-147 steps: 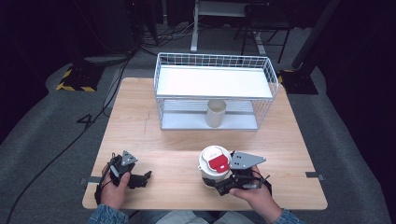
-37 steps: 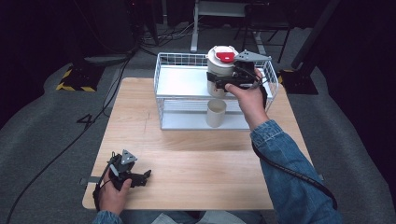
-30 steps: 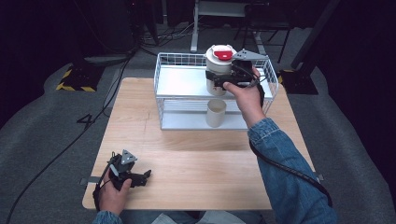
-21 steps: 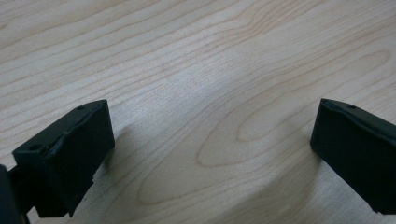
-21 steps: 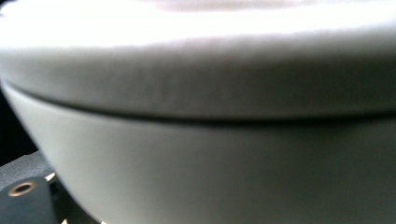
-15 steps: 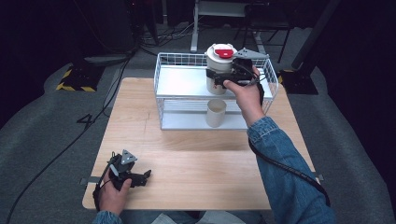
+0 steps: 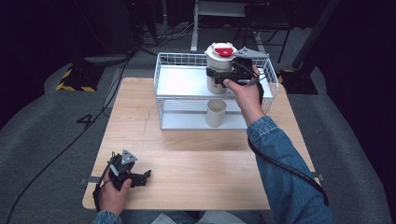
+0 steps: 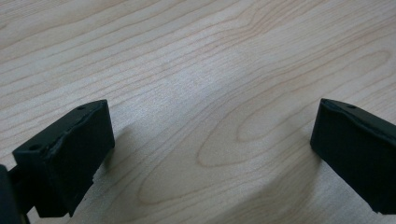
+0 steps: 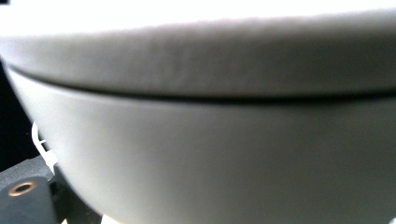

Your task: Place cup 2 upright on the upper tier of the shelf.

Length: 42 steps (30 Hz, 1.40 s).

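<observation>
At the near left corner of the wooden desk (image 7: pixel 201 158), the left claw (image 7: pixel 140 176) rests on the boards in the person's left hand (image 7: pixel 112 193), a grey three-cornered plate on its top. Its jaws stand spread wide apart with nothing between them; the left gripper view looks along them at bare wood grain (image 8: pixel 205 107), each black jaw low against the surface.

Farther along, toward the far side of the desk, stands a white wire rack (image 7: pixel 168 100) with two levels: a white upper shelf (image 7: pixel 184 81) inside a low wire wall, and a lower tier open to the front. On that lower tier a plain beige cup (image 7: pixel 216 112) stands upright, just right of the rack's middle.

Above the cup, over the right part of the upper shelf, is a white tub with a red lid tab (image 7: pixel 219 65), upright. The right claw (image 7: pixel 215 74) pinches it at the side, jaws closed against its wall, gripped by the person's right hand (image 7: pixel 243 86) with a denim sleeve (image 7: pixel 280 172) reaching across the desk. Whether the tub's base touches the shelf cannot be told. The right gripper view shows its pale curved wall (image 9: pixel 224 158) and rim pressed close to the lens.
</observation>
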### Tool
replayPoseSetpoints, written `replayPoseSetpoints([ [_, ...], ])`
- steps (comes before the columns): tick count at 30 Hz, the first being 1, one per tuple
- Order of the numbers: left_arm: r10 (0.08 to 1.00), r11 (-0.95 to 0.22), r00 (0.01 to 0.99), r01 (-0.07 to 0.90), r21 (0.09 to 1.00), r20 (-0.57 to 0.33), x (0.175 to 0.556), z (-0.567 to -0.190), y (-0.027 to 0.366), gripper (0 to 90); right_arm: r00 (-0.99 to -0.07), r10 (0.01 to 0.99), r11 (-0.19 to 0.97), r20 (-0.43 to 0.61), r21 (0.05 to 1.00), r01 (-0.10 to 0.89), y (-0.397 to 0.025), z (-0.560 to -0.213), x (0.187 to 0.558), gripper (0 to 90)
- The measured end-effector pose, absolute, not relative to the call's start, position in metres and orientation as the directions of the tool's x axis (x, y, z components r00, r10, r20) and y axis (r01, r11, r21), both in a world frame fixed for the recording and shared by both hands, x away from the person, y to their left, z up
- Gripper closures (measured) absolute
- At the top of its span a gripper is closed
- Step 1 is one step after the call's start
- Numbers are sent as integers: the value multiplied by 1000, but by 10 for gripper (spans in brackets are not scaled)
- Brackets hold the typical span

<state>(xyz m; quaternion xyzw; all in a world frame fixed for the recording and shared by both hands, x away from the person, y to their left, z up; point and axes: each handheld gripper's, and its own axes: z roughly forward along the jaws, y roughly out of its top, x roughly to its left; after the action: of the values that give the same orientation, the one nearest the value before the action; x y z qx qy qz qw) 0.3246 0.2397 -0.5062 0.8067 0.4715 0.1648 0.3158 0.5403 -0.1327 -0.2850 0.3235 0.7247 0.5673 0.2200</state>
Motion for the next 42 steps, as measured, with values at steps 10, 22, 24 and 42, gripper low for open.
replayPoseSetpoints([
  [10, 865, -356, 501, 657, 665, -32, 325, -506, 240, 2, -700, 713, 150, 38, 967, 206, -135, -287, 538, 87],
  [22, 865, -356, 501, 657, 665, -32, 325, -506, 240, 2, -698, 715, 156, 27, 968, 197, -134, -288, 537, 83],
  [24, 865, -356, 501, 657, 665, -32, 325, -506, 240, 2, -694, 719, 150, 33, 968, 202, -134, -288, 536, 85],
  [42, 864, -358, 503, 656, 664, -31, 325, -506, 240, 2, -716, 698, 234, -25, 953, 194, -147, -289, 524, 31],
])
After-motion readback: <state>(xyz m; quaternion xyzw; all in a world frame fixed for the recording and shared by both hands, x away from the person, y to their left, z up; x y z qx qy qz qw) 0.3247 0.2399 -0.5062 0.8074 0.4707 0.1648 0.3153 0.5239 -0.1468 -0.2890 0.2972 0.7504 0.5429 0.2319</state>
